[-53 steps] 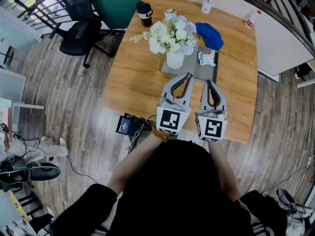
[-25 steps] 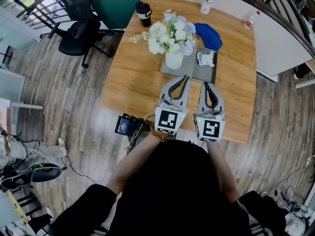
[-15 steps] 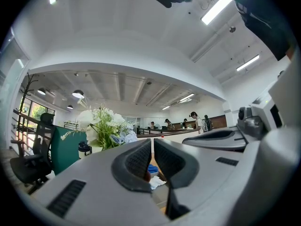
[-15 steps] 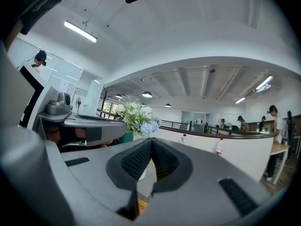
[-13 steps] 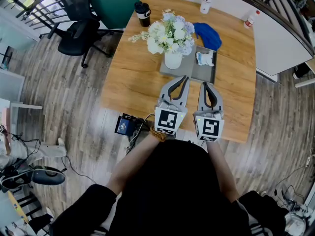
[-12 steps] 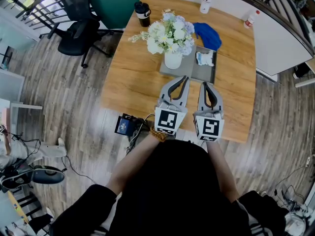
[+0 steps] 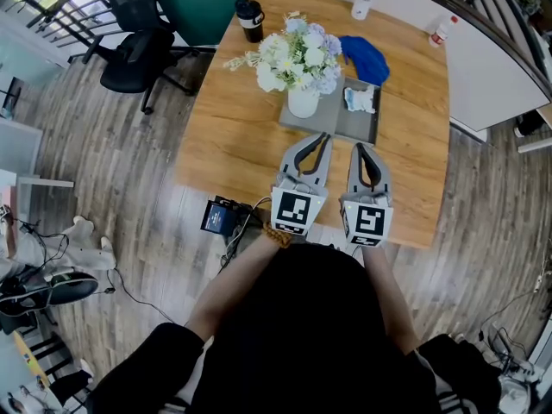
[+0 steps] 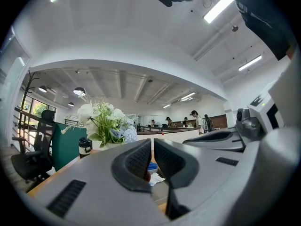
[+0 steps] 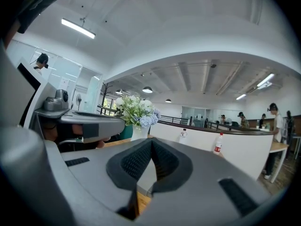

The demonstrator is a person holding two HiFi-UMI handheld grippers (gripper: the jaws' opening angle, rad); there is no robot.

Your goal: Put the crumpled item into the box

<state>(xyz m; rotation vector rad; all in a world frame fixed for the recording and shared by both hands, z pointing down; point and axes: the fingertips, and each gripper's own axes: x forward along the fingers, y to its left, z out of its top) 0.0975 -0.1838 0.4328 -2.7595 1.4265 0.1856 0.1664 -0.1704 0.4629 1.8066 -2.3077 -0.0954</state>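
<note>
From your head camera, the white ceramic vase of pale, frilly flowers (image 7: 304,102) stands on the left half of a flat grey rectangular box (image 7: 324,121), which lies on the smooth, orange-toned wooden table (image 7: 228,141). The crumpled white item (image 7: 360,100), a small wrinkled wad, lies on the box's right half, just to the right of the vase. A soft, bunched blue cloth (image 7: 366,59) sits beyond the vase and to its right. A black cylindrical tumbler with a pale band (image 7: 251,21) stands beyond the vase to its left. Your left gripper (image 7: 325,135) and right gripper (image 7: 360,146) lie side by side on the near side of the vase, over bare wood, both pointing toward the box. Each is a rounded grey shell with a black loop of padding.

In your left gripper view, the two ribbed black pads stand almost together, with only a thin slit between them and nothing in it. Through that slit you see a scrap of the crumpled item and a bit of blue, right of the vase.

In your right gripper view, the textured pads meet at their tips and bow apart below, gripping nothing. The vase rises to the left of the jaws. A slim white bottle with a red cap (image 9: 217,144) stands well right of it, and your left gripper's shell juts in from the left.
</note>
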